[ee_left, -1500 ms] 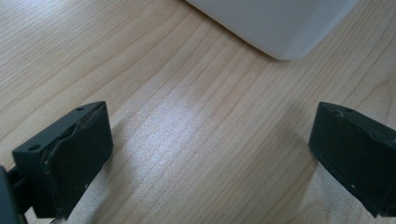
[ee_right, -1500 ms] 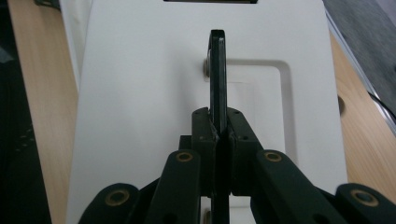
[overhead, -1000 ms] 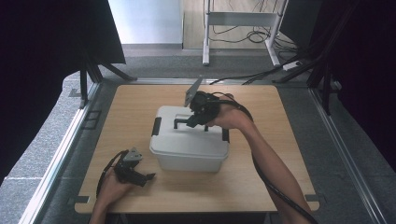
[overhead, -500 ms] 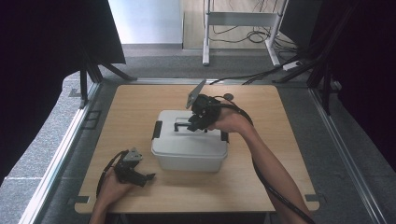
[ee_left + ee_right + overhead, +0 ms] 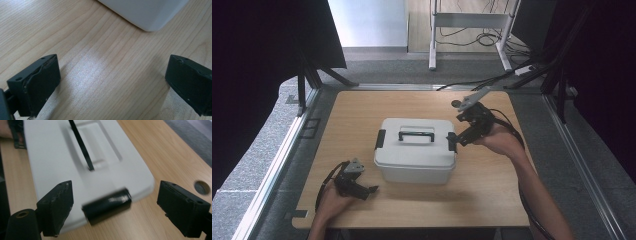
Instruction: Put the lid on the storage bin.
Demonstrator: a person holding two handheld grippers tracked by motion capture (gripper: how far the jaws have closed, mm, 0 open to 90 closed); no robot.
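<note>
Wooden table (image 5: 362,110) – white box (image 5: 416,160) lid on, clasps look shut; right gripper (image 5: 460,138) spread at right clasp (image 5: 107,205), left gripper (image 5: 364,190) spread, idle.

The high view hangs above the person's edge of the counter (image 5: 362,107), looking forward and down; it takes in the whole wooden top, the white box (image 5: 416,150) at its centre, and the floor beyond at 12 o'clock.

The left gripper view rides low on the left claw (image 5: 371,190), near the counter's 7 o'clock corner, and looks closely along the wood (image 5: 100,62) between its two jaws. The box's lower corner (image 5: 150,15) sits at 1 o'clock, a part shared with the high view.

The right gripper view rides on the right claw (image 5: 457,140), at the box's 3 o'clock end, looking down along the lid (image 5: 50,157) from close by. It shares the black handle (image 5: 81,145) and the end latch (image 5: 107,205) with the high view.
</note>
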